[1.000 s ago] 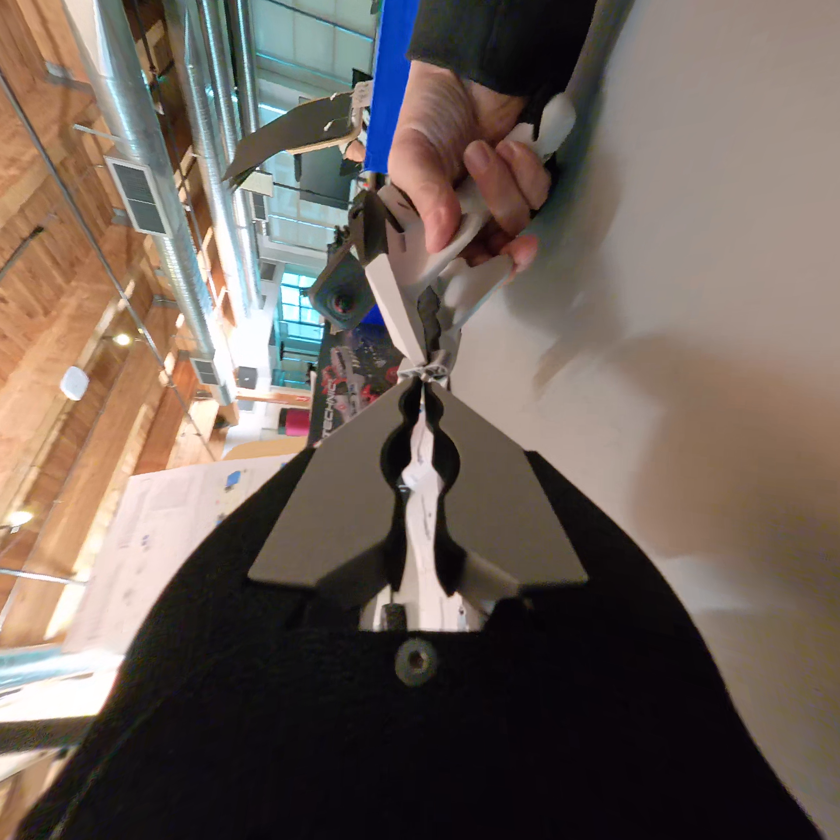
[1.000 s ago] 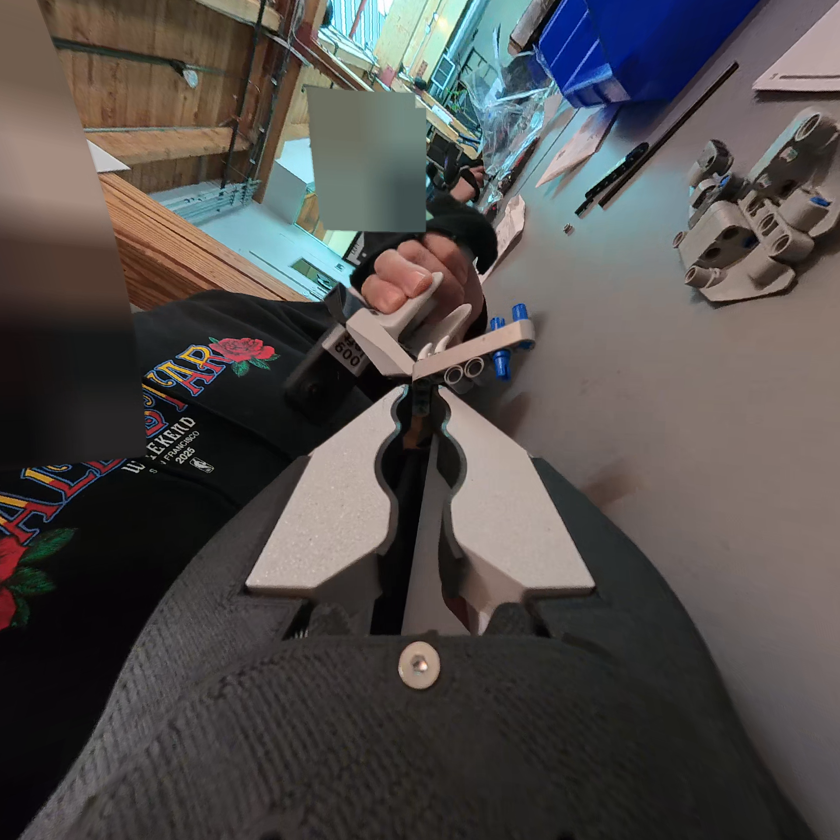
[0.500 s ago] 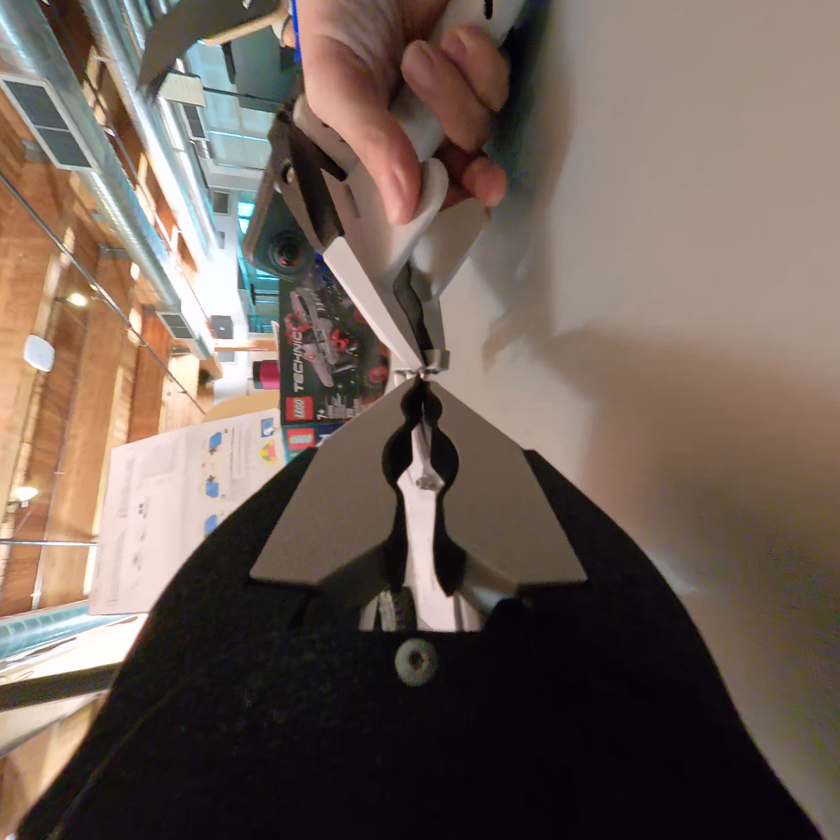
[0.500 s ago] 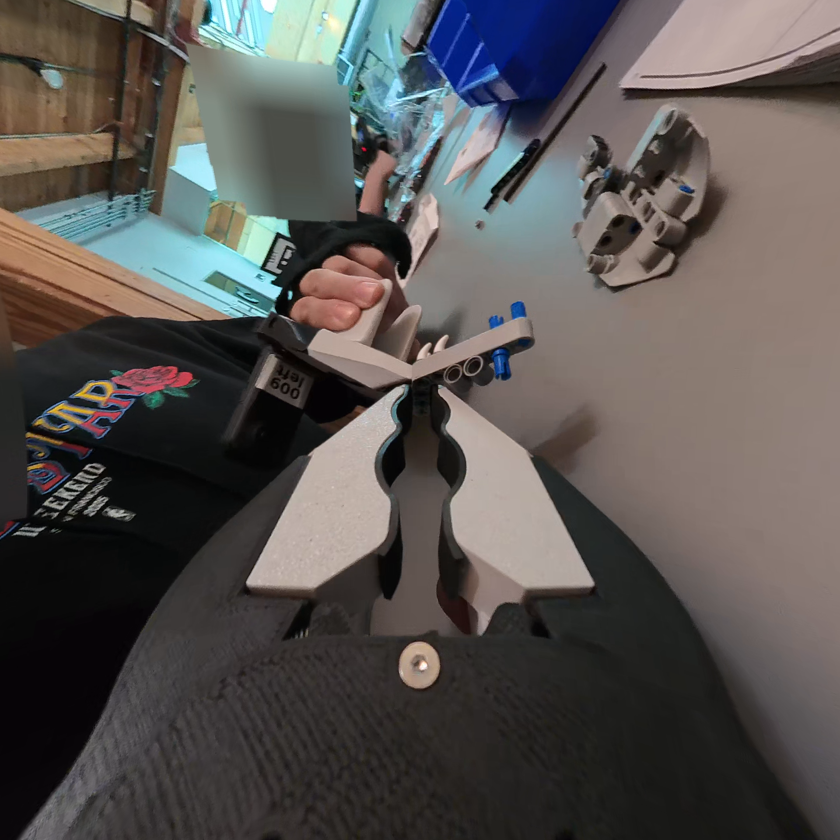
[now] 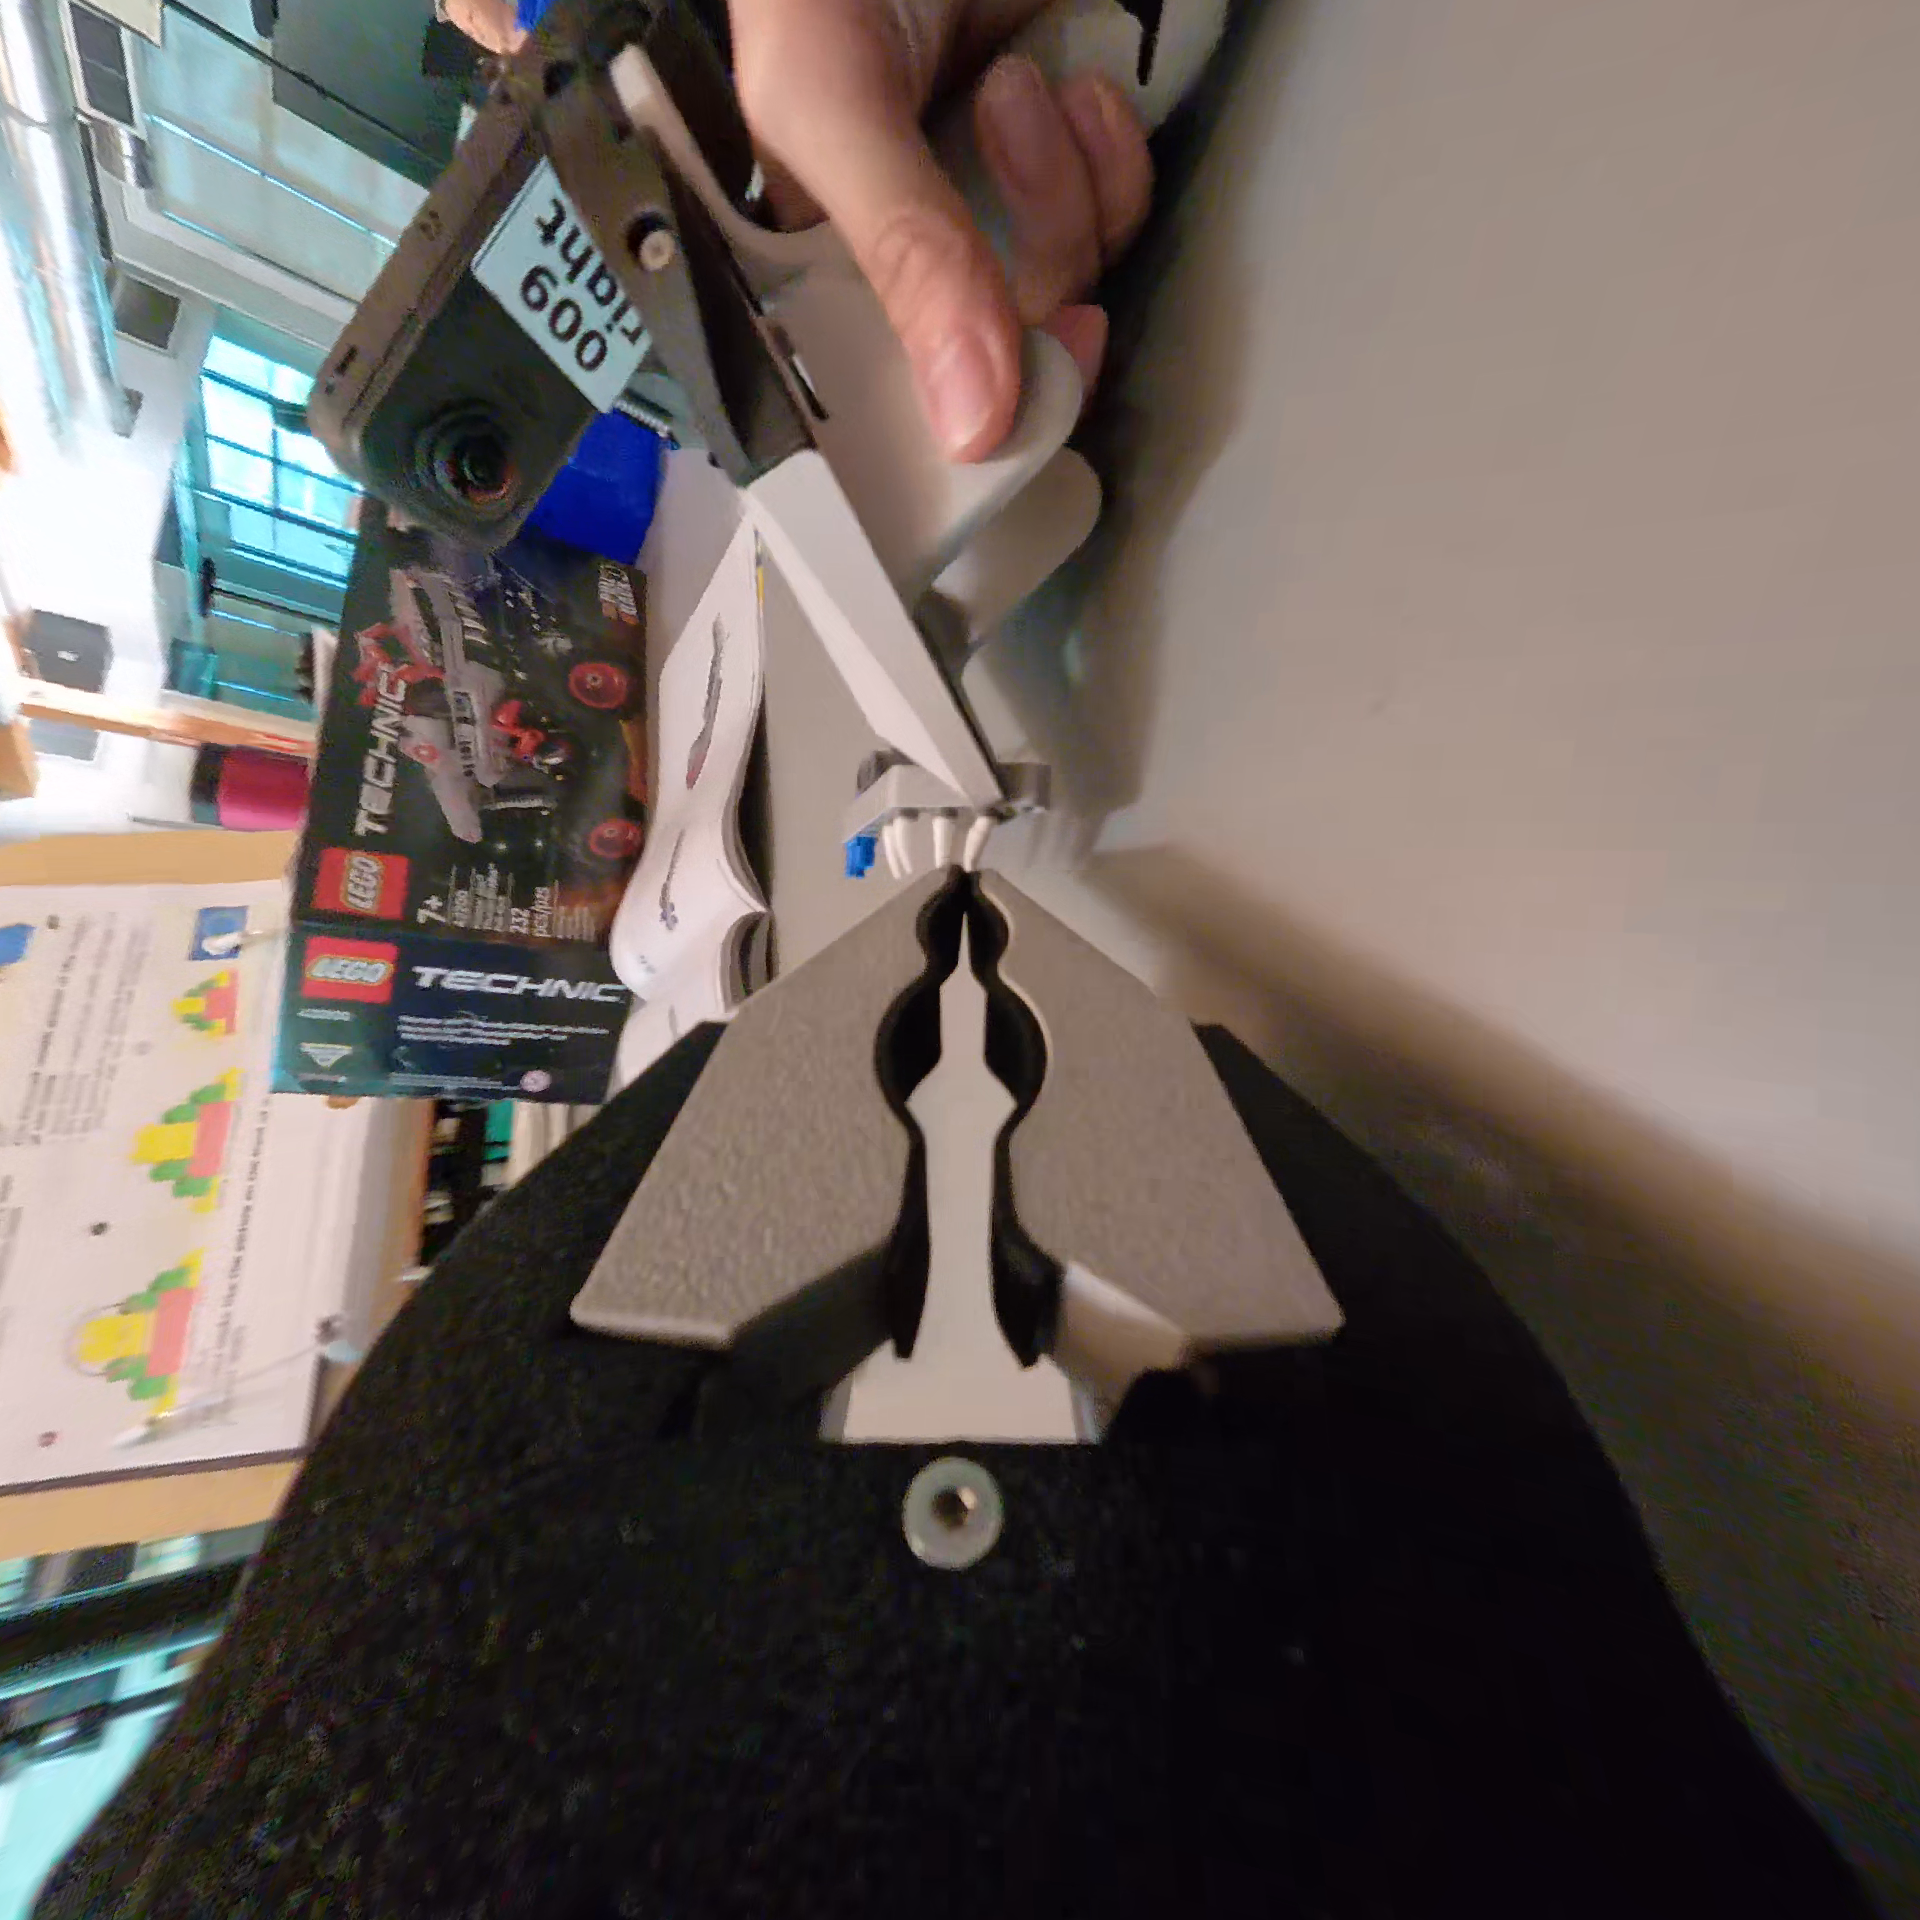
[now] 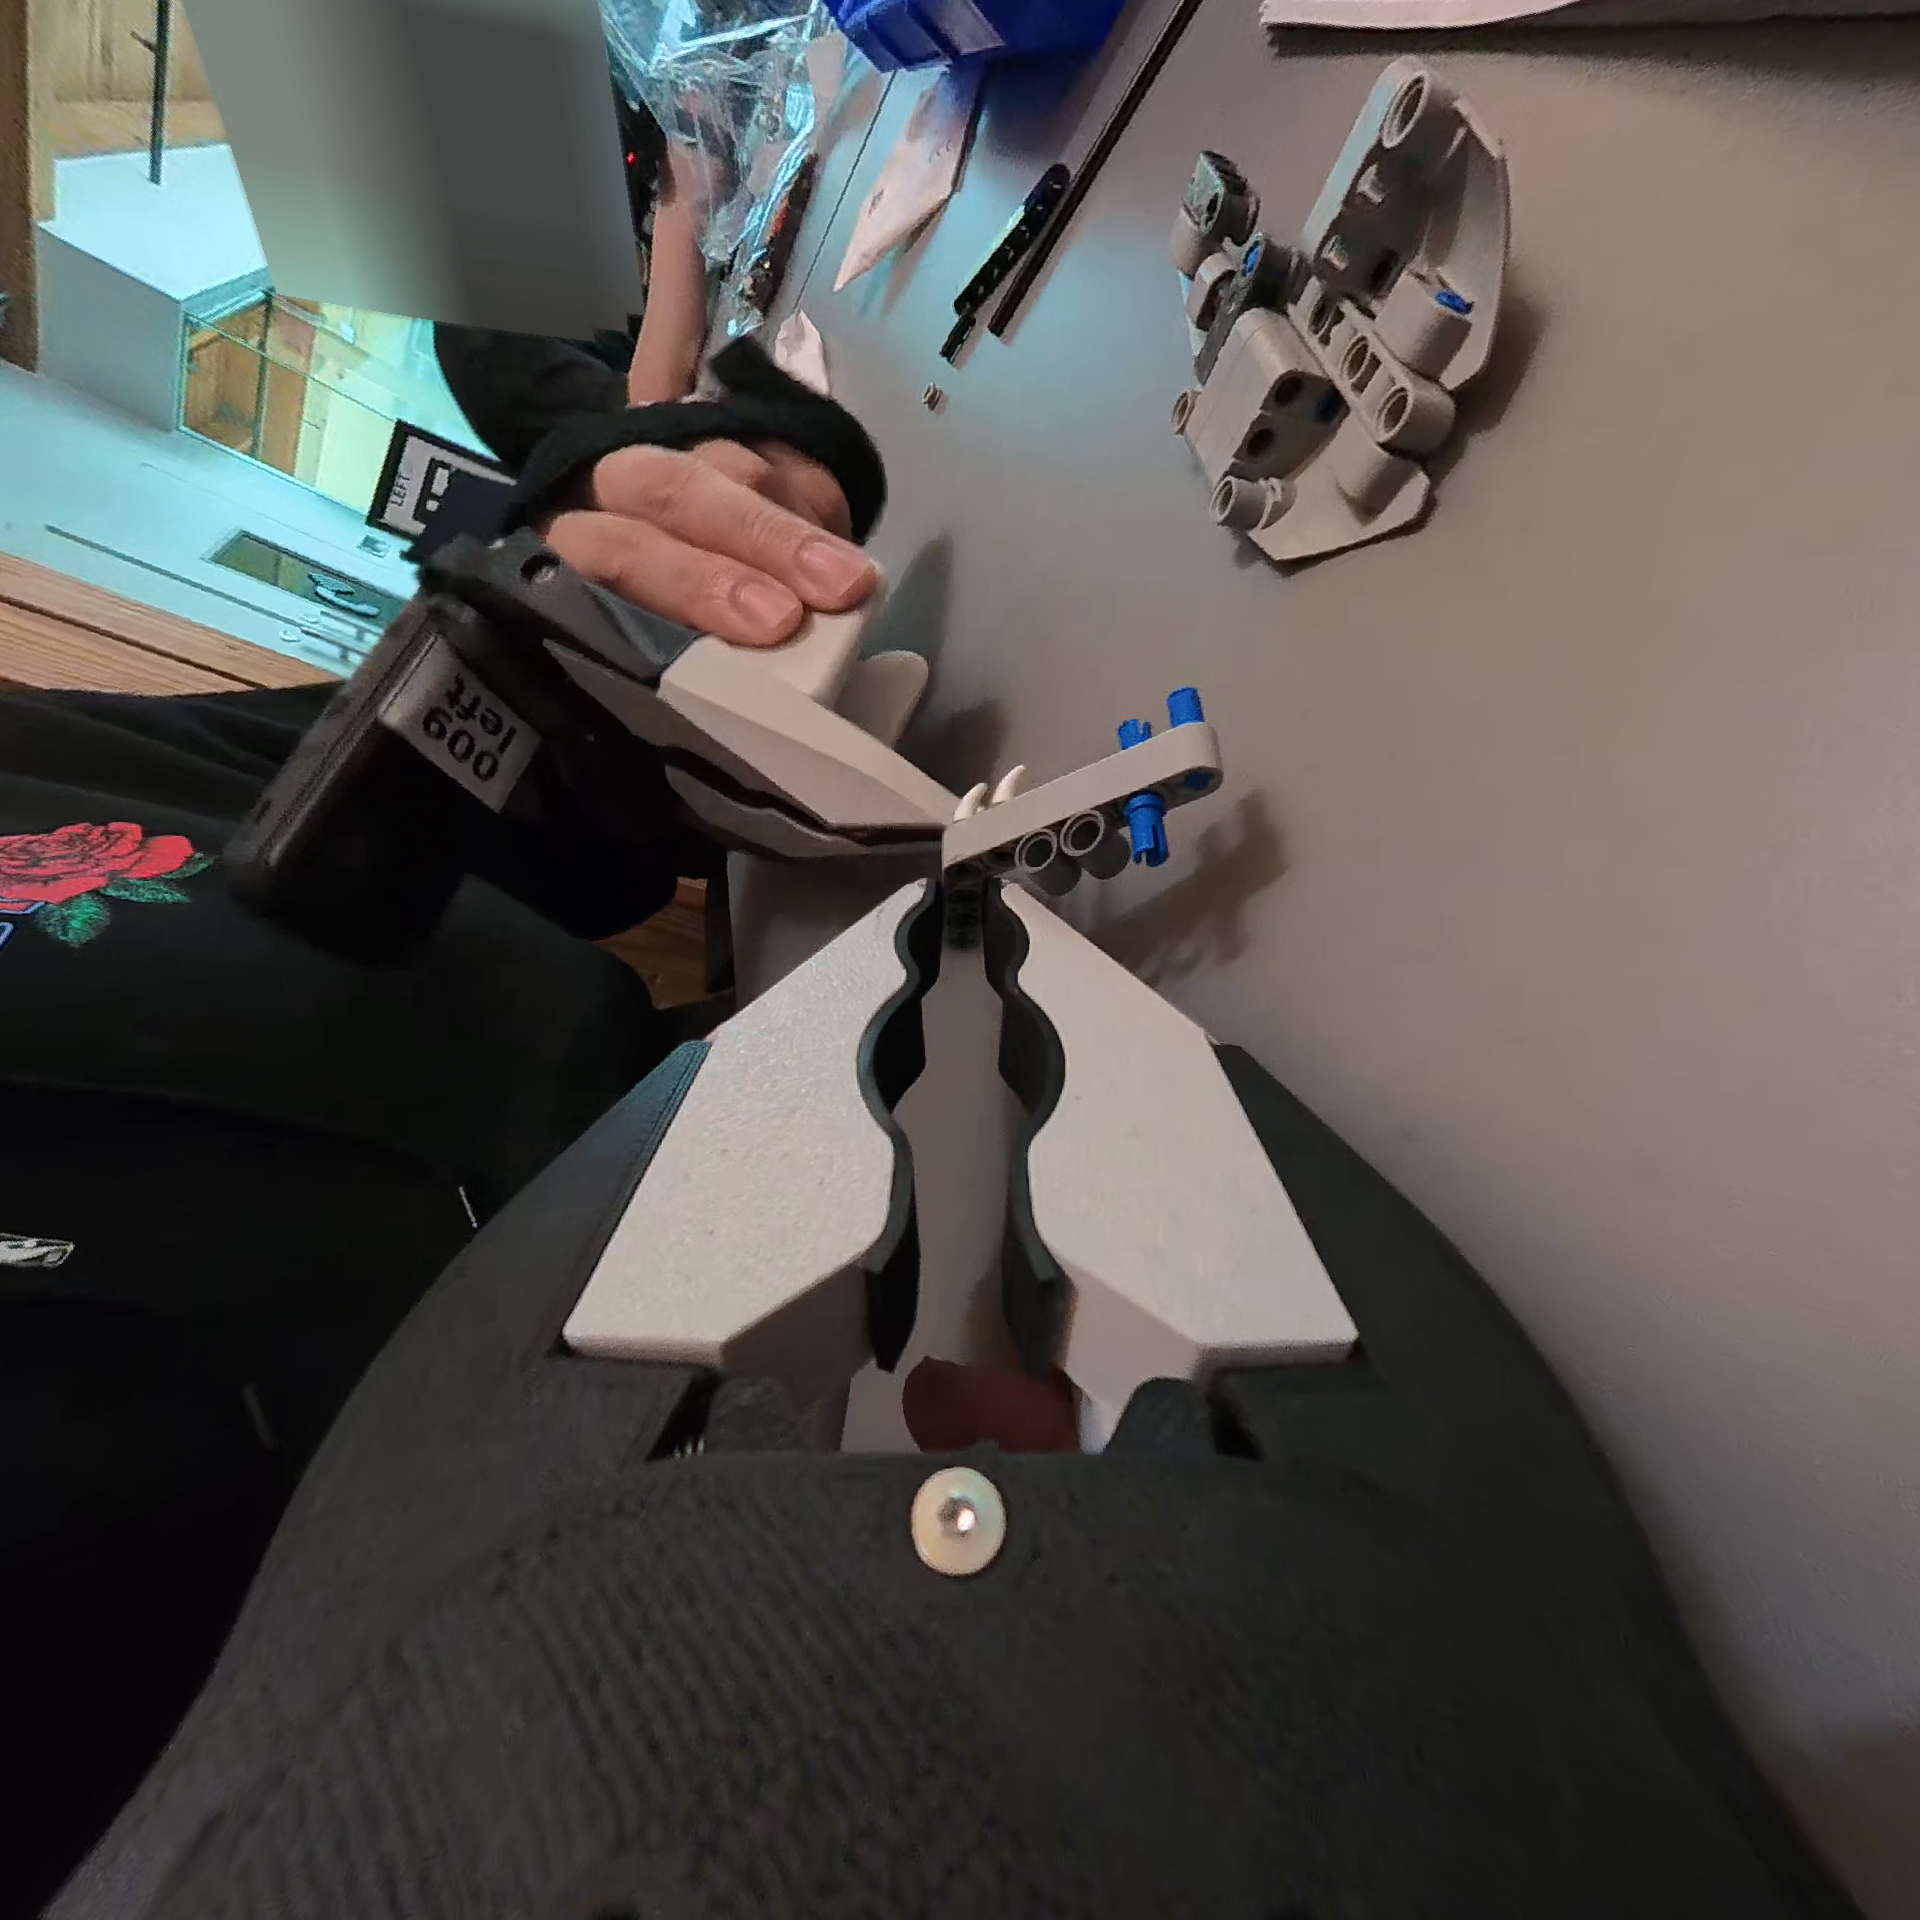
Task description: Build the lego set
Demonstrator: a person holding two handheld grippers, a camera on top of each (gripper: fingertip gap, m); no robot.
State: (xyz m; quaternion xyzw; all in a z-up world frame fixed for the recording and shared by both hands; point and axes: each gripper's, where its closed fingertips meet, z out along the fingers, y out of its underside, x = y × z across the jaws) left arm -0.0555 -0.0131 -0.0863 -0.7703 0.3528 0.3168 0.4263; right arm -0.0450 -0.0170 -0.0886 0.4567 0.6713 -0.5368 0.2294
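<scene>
A light grey lego beam (image 6: 1091, 790) with blue pins (image 6: 1148, 826) and white tooth pieces (image 6: 987, 795) hangs in the air above the grey table (image 6: 1558, 935). My left gripper (image 5: 966, 881) is shut on this beam assembly at its toothed end; the beam also shows in the left wrist view (image 5: 914, 795). My right gripper (image 6: 961, 896) is shut on a small black lego piece (image 6: 964, 912) that meets the beam's near end. The two grippers stand tip to tip. A hand holds each one.
A grey lego sub-assembly (image 6: 1340, 343) lies on the table to the right. Farther back are thin black parts (image 6: 1013, 249), clear plastic bags (image 6: 727, 104) and a blue bin (image 6: 914, 21). The lego box (image 5: 468, 831), an open booklet (image 5: 707, 779) and a printed sheet (image 5: 135, 1143) stand at the left. Left and right tips are no more than a few centimetres apart.
Both grippers stay shut and tip to tip while both views swing. The beam now shows side-on in the left view. The box and booklet have come into sight; the grey sub-assembly looks closer.
</scene>
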